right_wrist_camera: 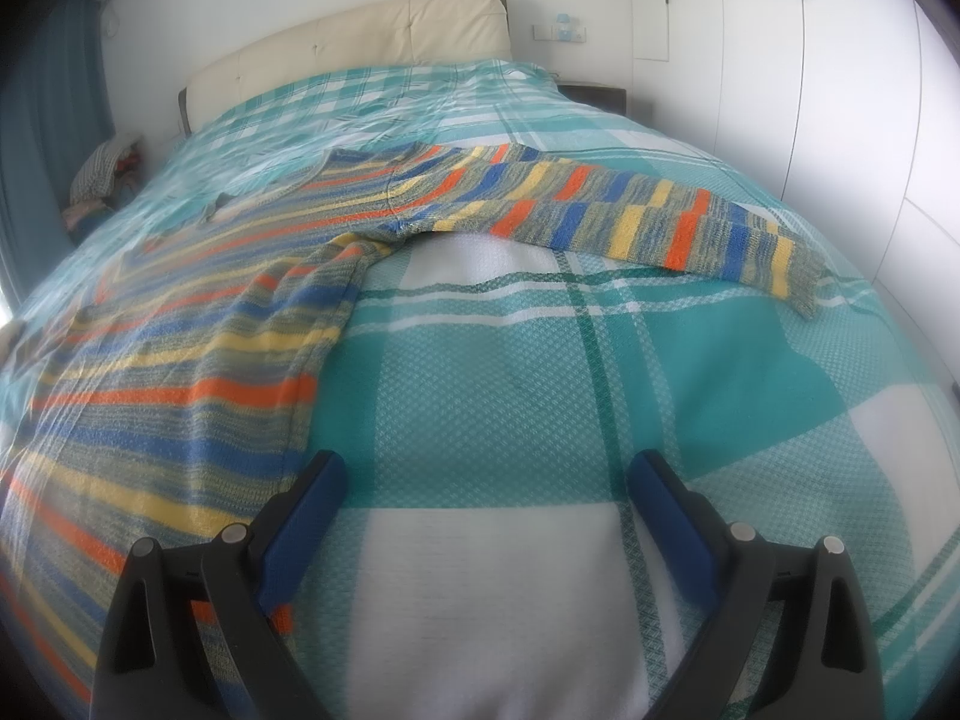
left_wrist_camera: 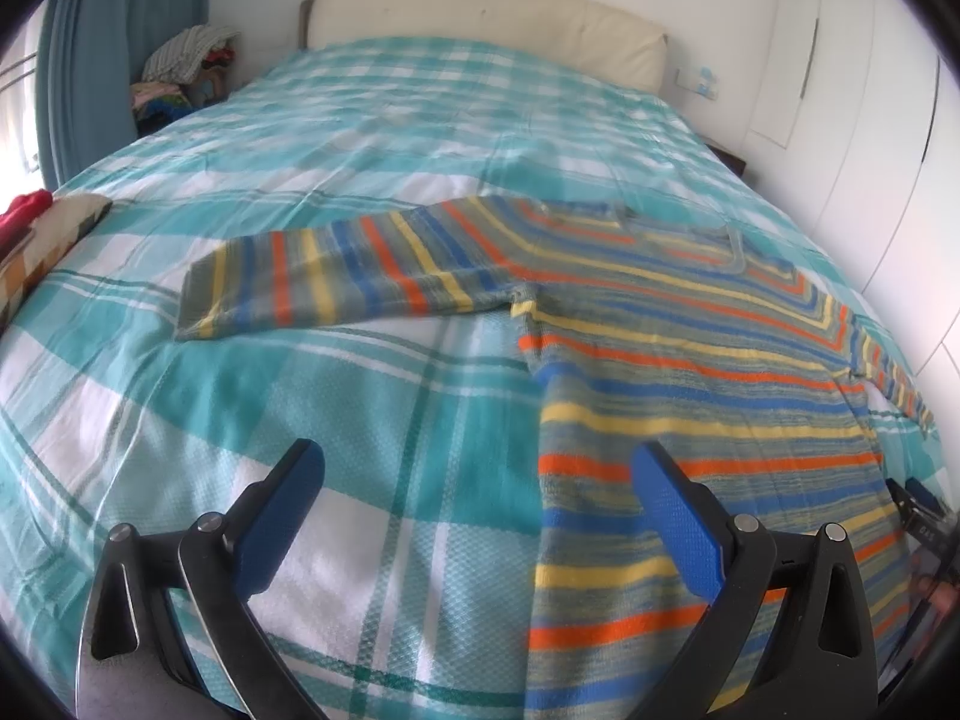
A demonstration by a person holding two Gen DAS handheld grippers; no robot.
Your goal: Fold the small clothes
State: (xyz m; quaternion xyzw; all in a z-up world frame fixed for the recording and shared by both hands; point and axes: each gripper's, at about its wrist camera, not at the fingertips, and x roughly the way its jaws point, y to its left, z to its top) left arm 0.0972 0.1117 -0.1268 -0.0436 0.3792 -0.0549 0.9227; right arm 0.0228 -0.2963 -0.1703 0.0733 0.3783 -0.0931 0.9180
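Sweater (left_wrist_camera: 690, 360) lies between my two open grippers, left gripper (left_wrist_camera: 480, 480) and right gripper (right_wrist_camera: 486, 480), sleeves pointing sideways.

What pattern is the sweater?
Sweater: orange, yellow, blue stripes on grey-green knit; clearest in the left wrist view.

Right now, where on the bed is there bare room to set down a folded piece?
Bare bedspread lies between the striped sweater and the headboard. More lies under each spread sleeve, beside the sweater's body. The far left corner is crowded: cushion, red cloth. Both tools, left and right, are open at the near edge.
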